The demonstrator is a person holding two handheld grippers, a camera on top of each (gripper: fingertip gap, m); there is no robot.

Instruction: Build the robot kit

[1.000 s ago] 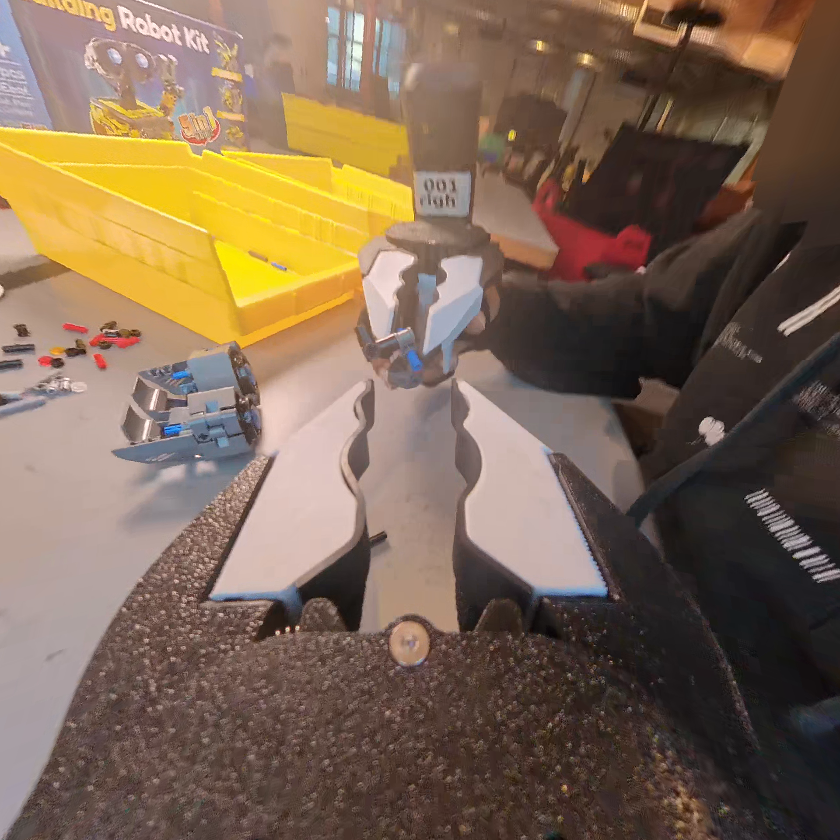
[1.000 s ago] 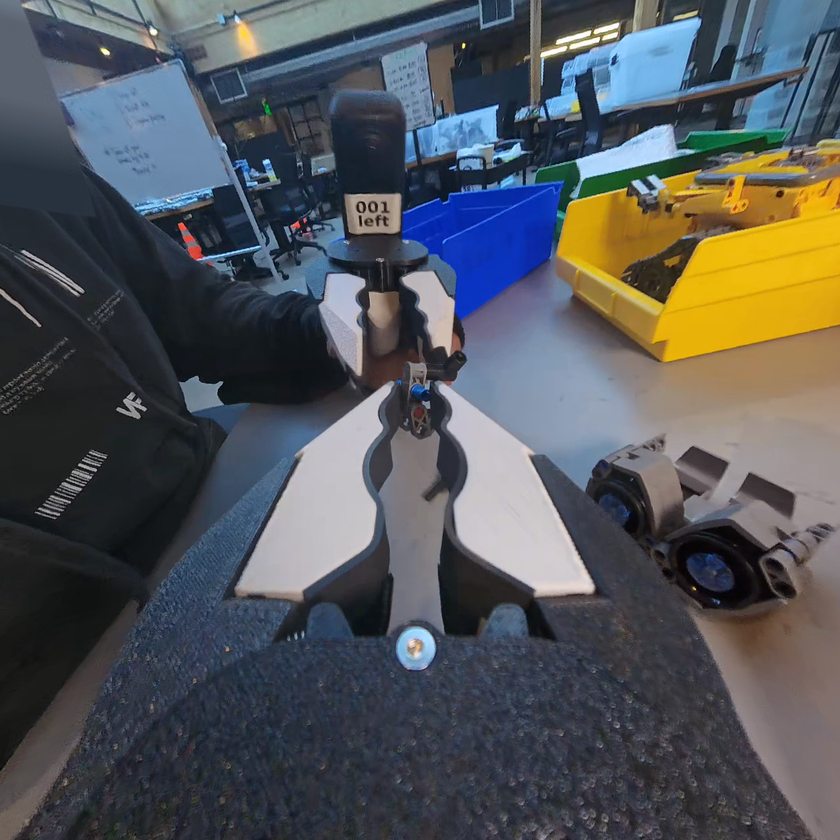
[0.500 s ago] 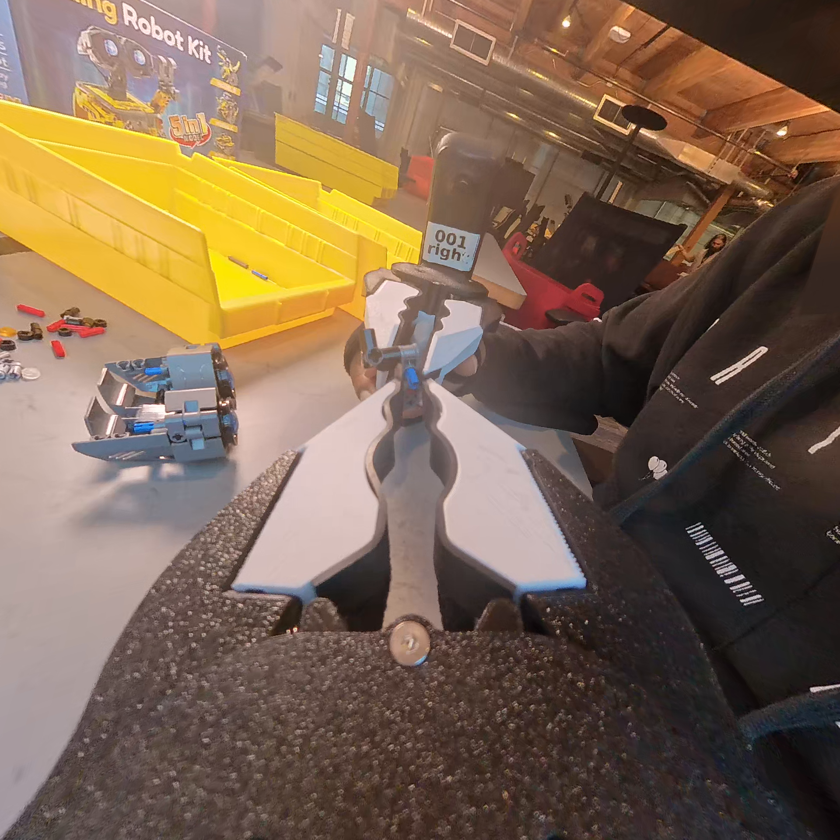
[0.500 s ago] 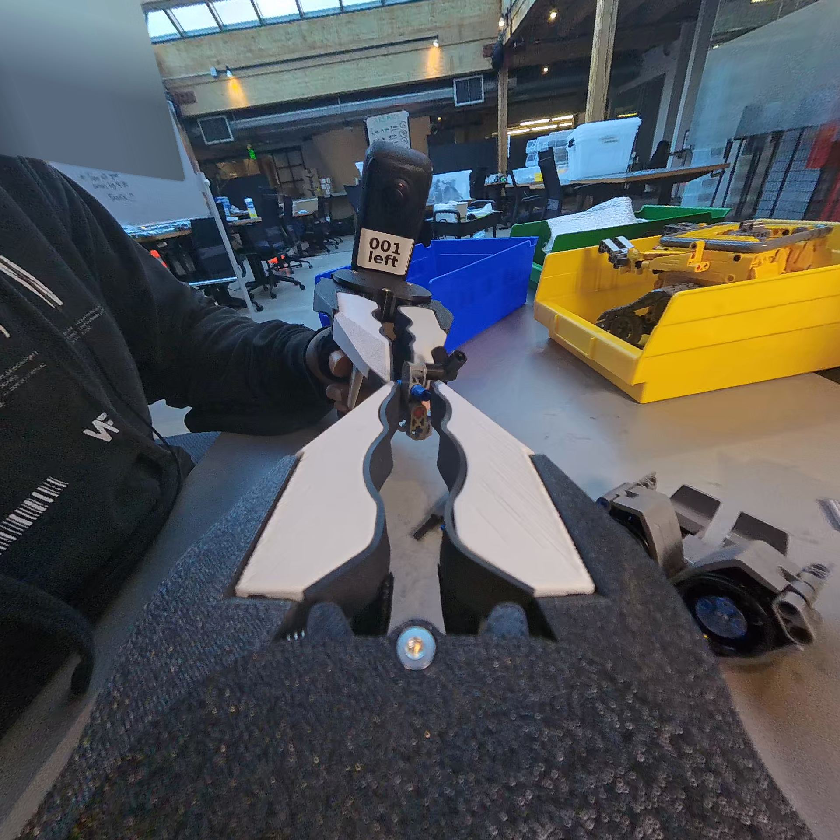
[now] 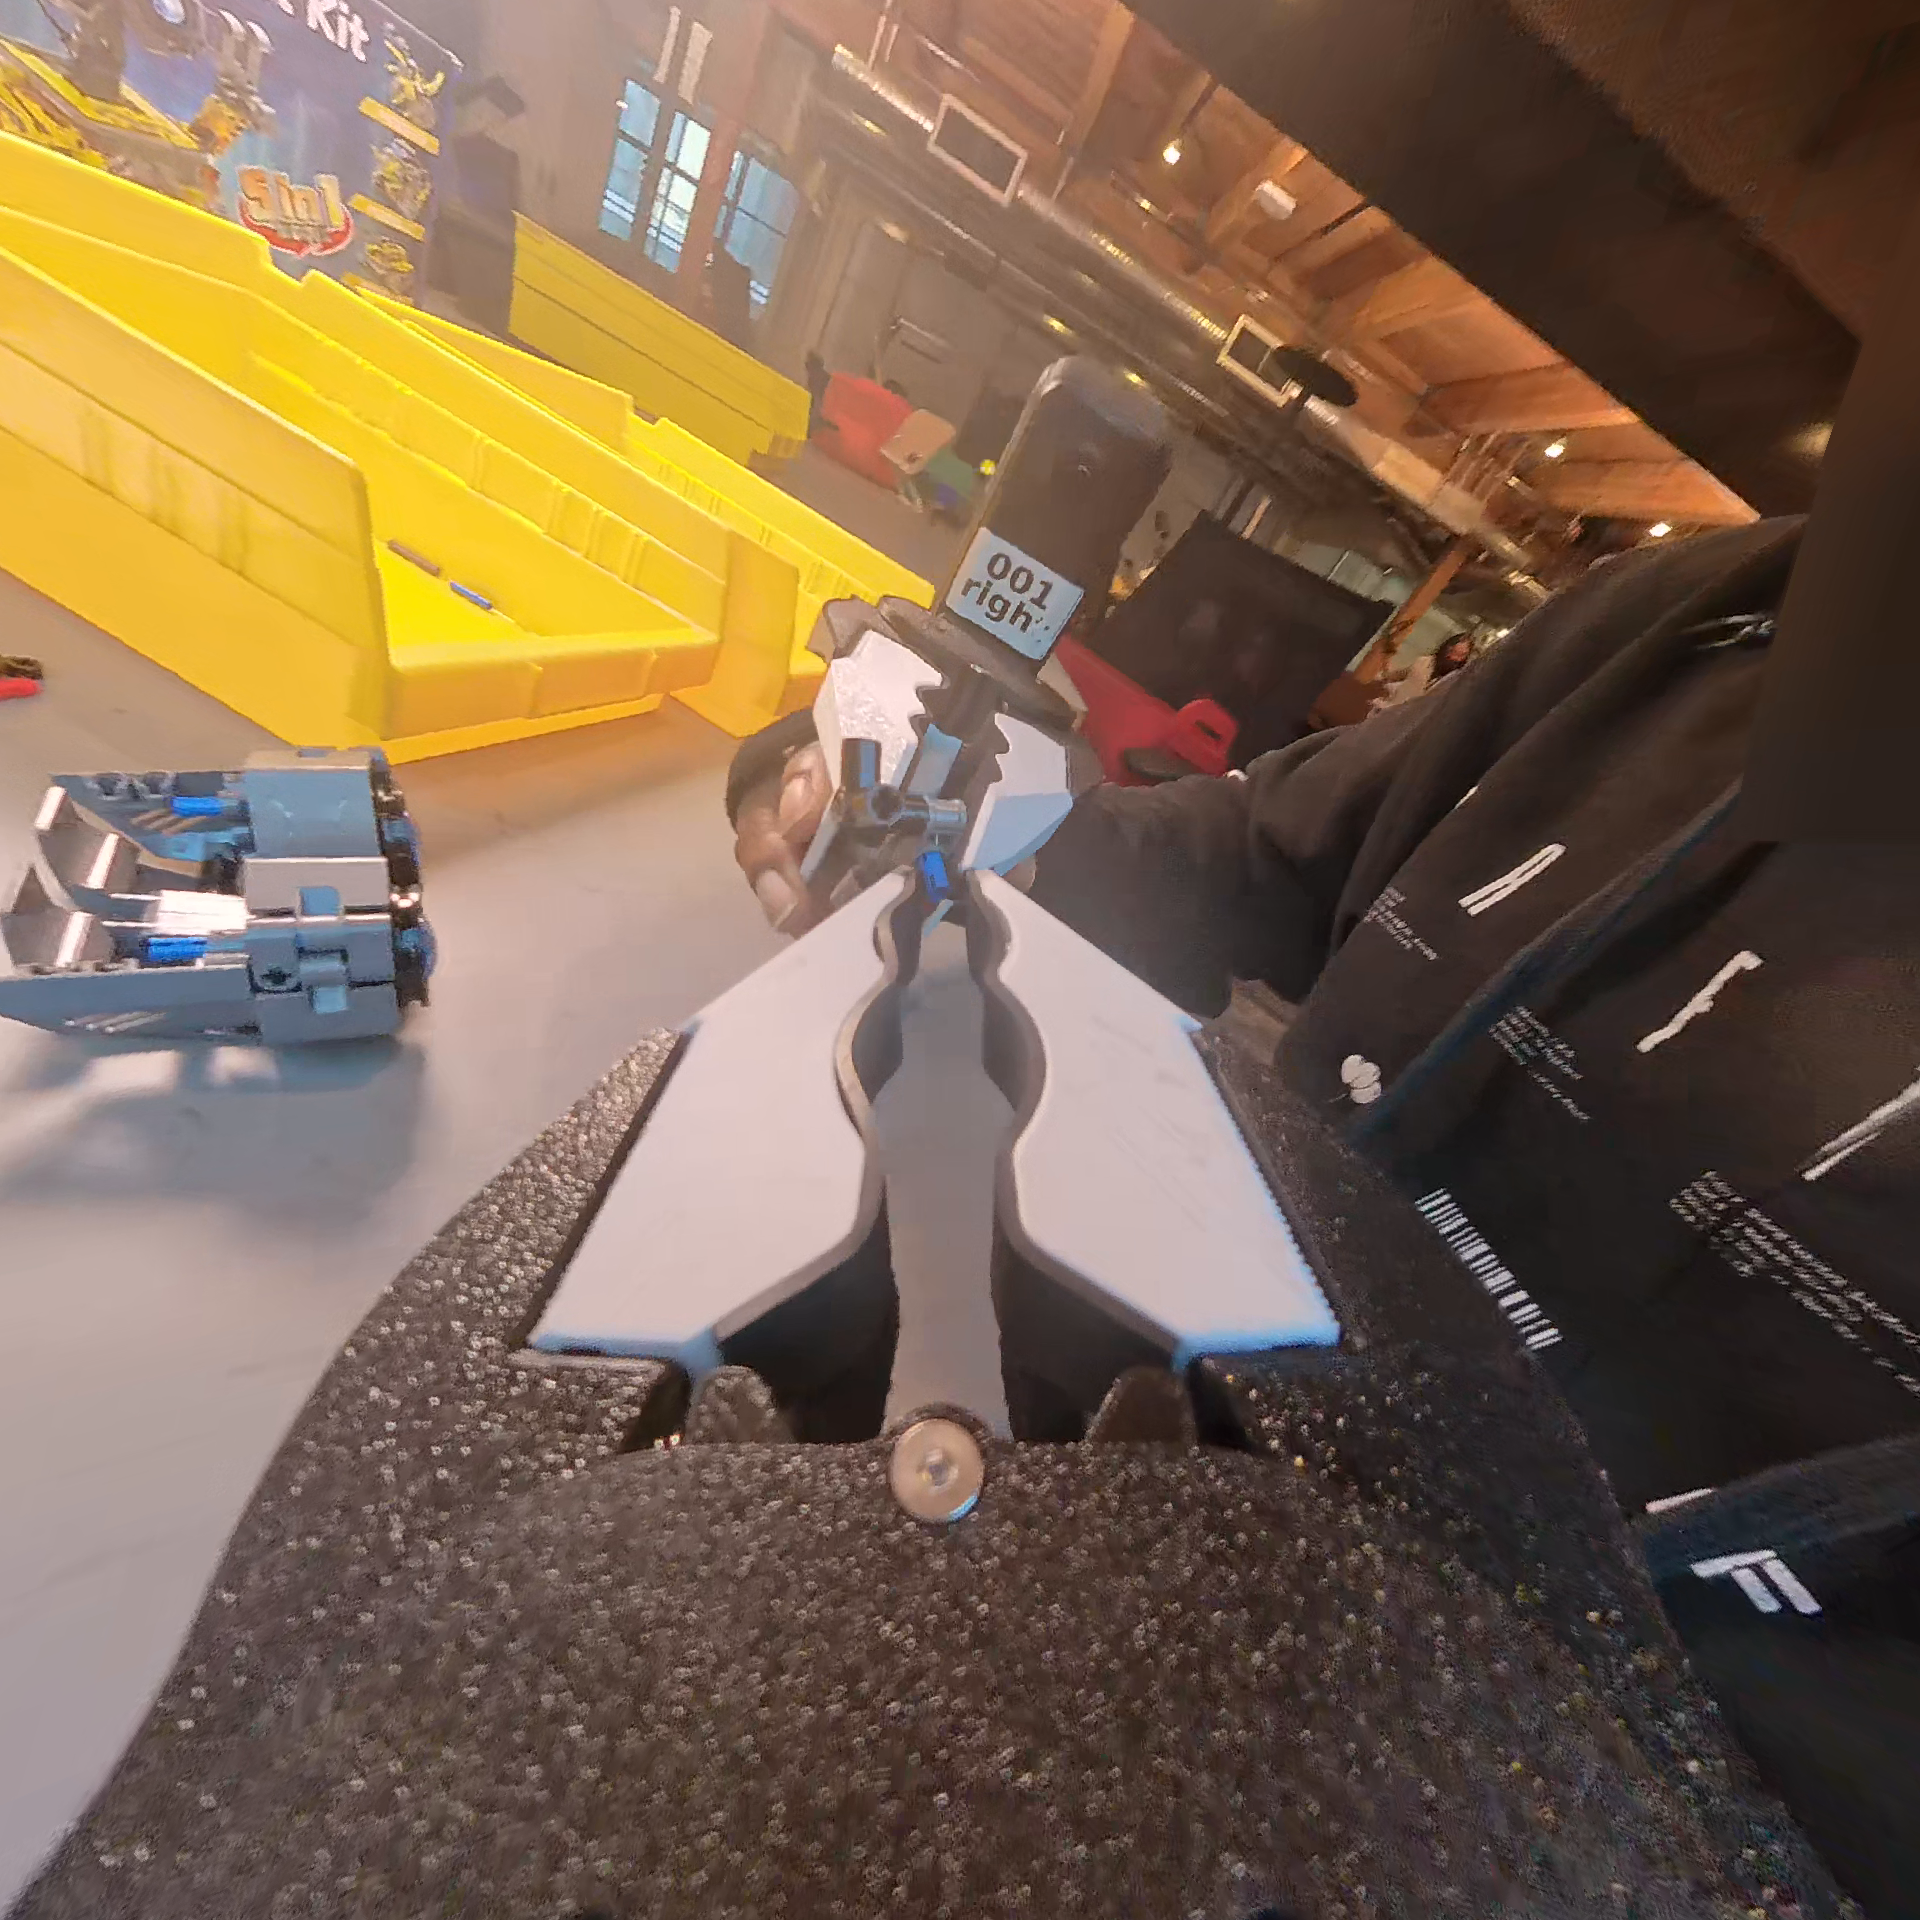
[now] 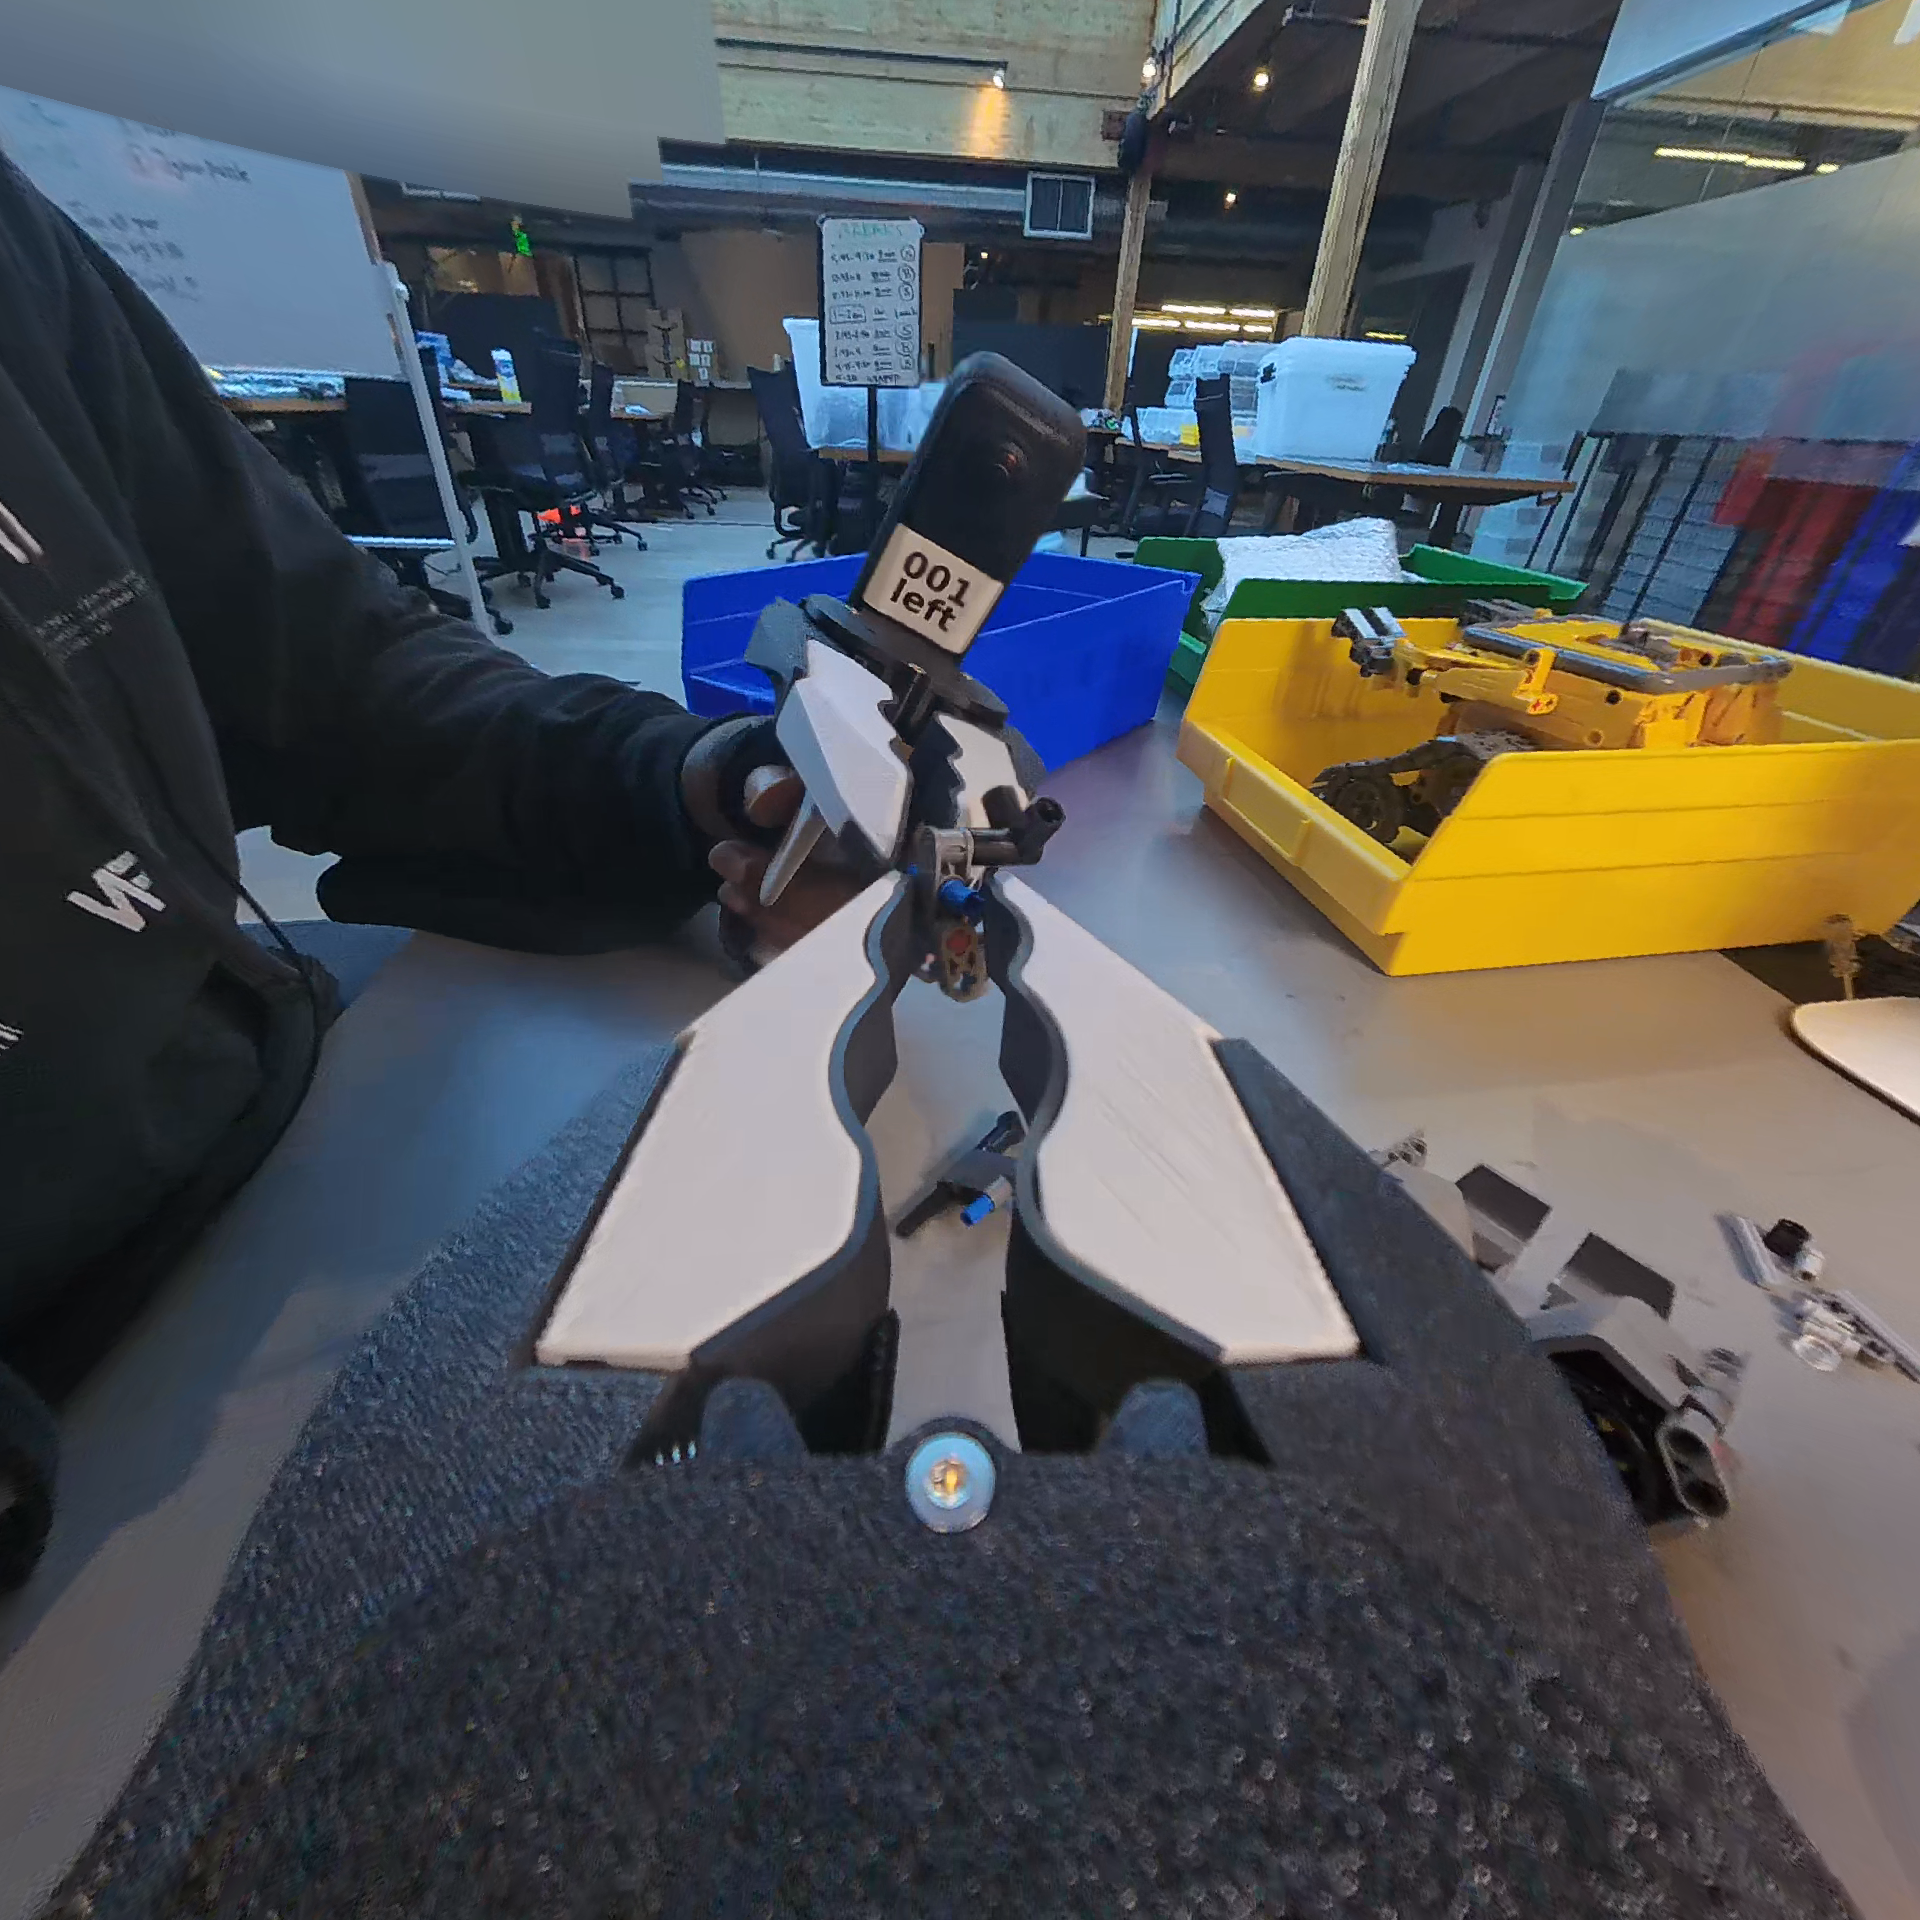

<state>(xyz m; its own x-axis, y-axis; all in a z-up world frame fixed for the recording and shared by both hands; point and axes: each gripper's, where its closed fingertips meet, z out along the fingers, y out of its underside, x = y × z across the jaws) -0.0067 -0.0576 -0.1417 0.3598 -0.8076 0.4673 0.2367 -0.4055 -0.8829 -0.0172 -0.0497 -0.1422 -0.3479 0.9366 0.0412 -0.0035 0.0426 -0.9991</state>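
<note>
A small brick assembly [image 6: 957, 940] with a grey connector, a blue pin and a black axle piece hangs above the grey table, held between both grippers. My right gripper [image 6: 951, 906] is shut on its lower end. My left gripper [image 5: 931, 883] faces it, shut on the same assembly [image 5: 902, 812] around the blue pin. Each gripper shows in the other's view, tip to tip: the left one [image 6: 914, 821] and the right one [image 5: 940, 774], each held by a hand in a black sleeve. How much of the assembly each pair of fingers covers is hidden.
A larger grey brick model [image 5: 229, 914] lies on the table [image 5: 208, 1195], also at the right wrist view's right [image 6: 1621, 1340]. A loose small part [image 6: 966, 1184] lies under my right gripper. Yellow bins [image 5: 468, 582], a yellow bin [image 6: 1558, 883] holding a yellow model, and a blue bin [image 6: 1049, 644] stand behind. Left and right tips are no more than a few centimetres apart.
My left gripper was open a second ago and has shut on the assembly that the right gripper holds. Both grippers have since tilted and risen slightly together.
</note>
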